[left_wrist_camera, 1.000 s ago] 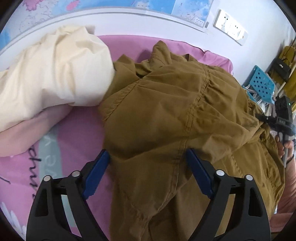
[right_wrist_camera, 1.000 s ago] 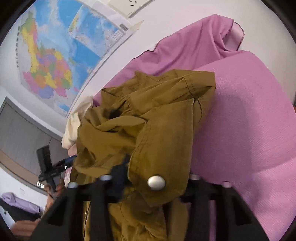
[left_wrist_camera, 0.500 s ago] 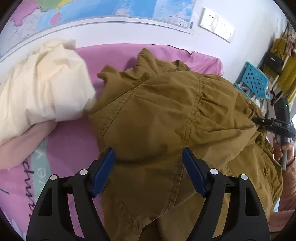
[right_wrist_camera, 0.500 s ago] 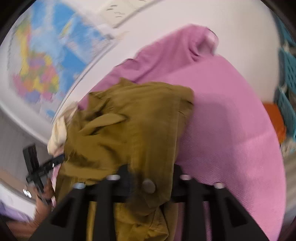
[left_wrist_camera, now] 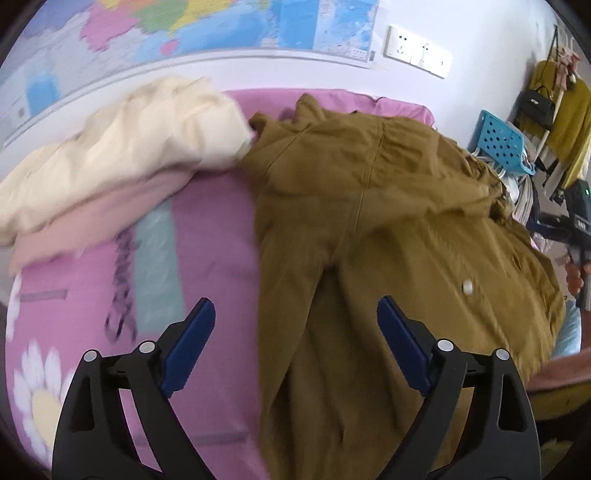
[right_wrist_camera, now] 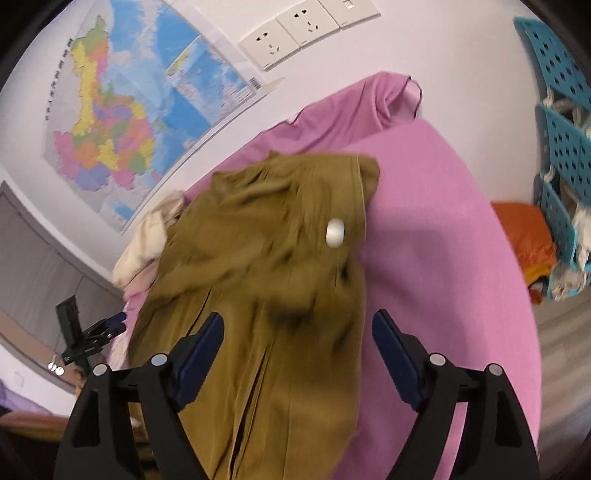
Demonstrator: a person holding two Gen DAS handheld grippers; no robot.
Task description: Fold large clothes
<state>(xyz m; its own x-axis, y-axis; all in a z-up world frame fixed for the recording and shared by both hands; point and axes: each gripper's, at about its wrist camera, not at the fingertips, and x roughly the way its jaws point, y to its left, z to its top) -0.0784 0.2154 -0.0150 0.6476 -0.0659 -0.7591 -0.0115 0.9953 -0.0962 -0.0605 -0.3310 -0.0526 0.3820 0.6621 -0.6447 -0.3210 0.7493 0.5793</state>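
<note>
An olive-brown jacket (left_wrist_camera: 388, 229) lies spread on the pink bed sheet (left_wrist_camera: 207, 236), its collar toward the wall. My left gripper (left_wrist_camera: 295, 325) hovers over the jacket's near left edge. Its jaws are opening, and the blue pads (left_wrist_camera: 192, 332) stand clear of the cloth. In the right wrist view the jacket (right_wrist_camera: 266, 280) is blurred, with a white button (right_wrist_camera: 335, 232) near its right edge. My right gripper (right_wrist_camera: 299, 332) is above the near hem with its jaws opening. Cloth lies below them, and neither pad presses it.
A cream cloth pile (left_wrist_camera: 122, 147) on a pale pink cloth (left_wrist_camera: 103, 218) lies at the bed's far left, touching the jacket. A map (right_wrist_camera: 122, 122) and sockets (right_wrist_camera: 295, 33) are on the wall. Blue baskets (right_wrist_camera: 561, 155) and an orange cloth (right_wrist_camera: 528, 236) stand right of the bed.
My right gripper has let go of the buttoned jacket edge and spread wide. Both grippers have drawn back from the wall, and the jacket now lies flatter on the bed.
</note>
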